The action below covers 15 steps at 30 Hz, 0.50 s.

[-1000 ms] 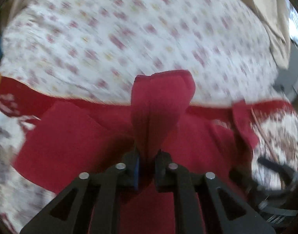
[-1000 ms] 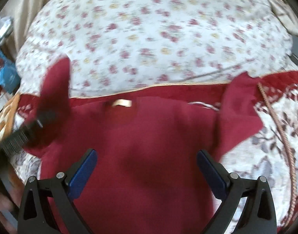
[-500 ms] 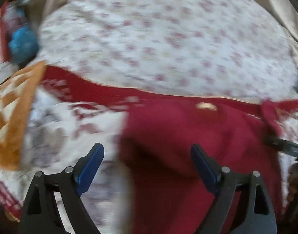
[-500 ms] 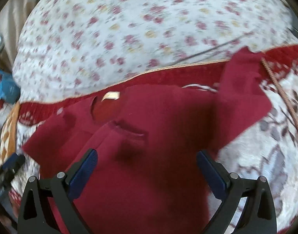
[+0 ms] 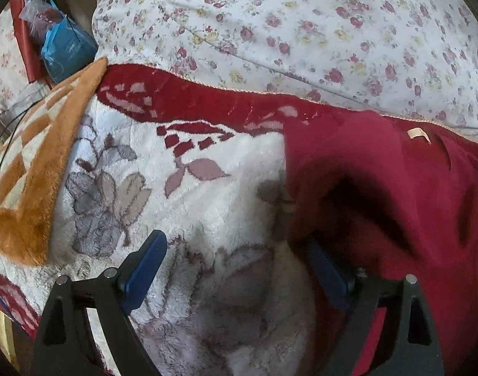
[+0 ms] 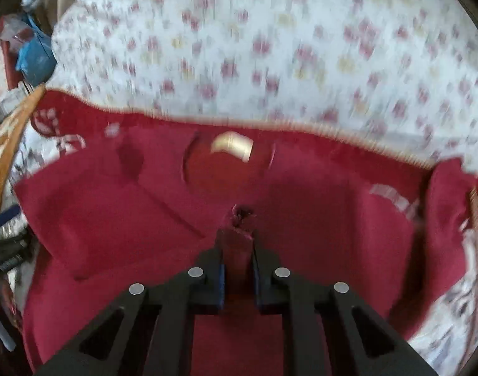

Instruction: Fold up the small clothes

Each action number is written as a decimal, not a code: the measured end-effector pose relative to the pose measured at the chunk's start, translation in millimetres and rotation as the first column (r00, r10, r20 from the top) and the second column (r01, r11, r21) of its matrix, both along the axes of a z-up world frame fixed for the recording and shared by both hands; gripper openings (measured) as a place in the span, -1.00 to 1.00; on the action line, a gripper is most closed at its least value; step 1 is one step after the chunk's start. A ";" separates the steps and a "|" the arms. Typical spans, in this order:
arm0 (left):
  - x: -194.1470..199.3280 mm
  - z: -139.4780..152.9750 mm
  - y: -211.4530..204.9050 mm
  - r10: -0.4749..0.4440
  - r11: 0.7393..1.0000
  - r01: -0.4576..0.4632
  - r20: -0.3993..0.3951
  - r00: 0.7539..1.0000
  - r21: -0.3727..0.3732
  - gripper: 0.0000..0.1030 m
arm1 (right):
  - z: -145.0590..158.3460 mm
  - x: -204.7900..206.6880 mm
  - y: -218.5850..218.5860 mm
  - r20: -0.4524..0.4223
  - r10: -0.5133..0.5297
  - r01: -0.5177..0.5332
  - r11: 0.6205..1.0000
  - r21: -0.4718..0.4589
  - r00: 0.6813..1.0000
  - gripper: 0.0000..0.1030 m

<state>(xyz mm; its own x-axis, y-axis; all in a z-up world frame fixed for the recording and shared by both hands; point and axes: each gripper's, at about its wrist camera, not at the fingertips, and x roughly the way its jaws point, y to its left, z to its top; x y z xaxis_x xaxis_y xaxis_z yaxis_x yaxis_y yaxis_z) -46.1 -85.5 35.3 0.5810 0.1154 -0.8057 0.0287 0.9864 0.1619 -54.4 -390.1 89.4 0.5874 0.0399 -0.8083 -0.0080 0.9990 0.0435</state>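
Observation:
A small dark red shirt [image 6: 317,206] lies on a plush blanket, neck label [image 6: 232,148] at the far side. Its left sleeve lies folded over the body [image 6: 113,219]; its right sleeve [image 6: 445,206] sticks out. My right gripper [image 6: 237,250] is shut on a pinch of the shirt's red fabric near the middle. The shirt fills the right of the left wrist view [image 5: 395,188]. My left gripper [image 5: 236,269] is open and empty over the blanket; its right finger [image 5: 326,272] touches the shirt's left edge.
The white plush blanket with red border [image 5: 189,100] carries the shirt. A floral quilt [image 5: 301,31] lies behind. An orange checked blanket [image 5: 35,163] sits left, with a blue bag [image 5: 66,50] and clutter beyond.
My left gripper let go of the left sleeve, opened and moved left off the shirt. My right gripper went from open to shut on the shirt's fabric.

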 end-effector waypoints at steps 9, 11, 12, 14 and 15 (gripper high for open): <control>-9.8 8.5 3.7 -0.019 0.999 0.019 -0.005 1.000 -0.033 0.74 | -1.1 -30.3 -82.7 0.053 -0.229 0.234 0.968 -0.095 0.972 0.25; -10.9 13.1 8.4 -0.004 0.999 0.004 0.009 1.000 -0.053 0.73 | -7.7 -48.5 -105.7 0.020 -0.277 0.277 0.960 -0.032 0.961 0.25; -12.3 18.2 11.5 0.009 0.997 -0.007 0.030 1.000 -0.074 0.73 | -5.7 -54.7 -112.1 0.024 -0.295 0.296 0.955 -0.013 0.955 0.25; -12.1 25.1 14.0 0.029 0.994 -0.022 0.062 0.998 -0.110 0.73 | 2.3 -62.4 -117.0 0.048 -0.316 0.316 0.949 0.007 0.948 0.25; -11.1 27.2 13.4 0.034 0.992 -0.025 0.072 0.997 -0.123 0.73 | 7.3 -64.2 -115.3 0.056 -0.306 0.305 0.952 0.029 0.951 0.26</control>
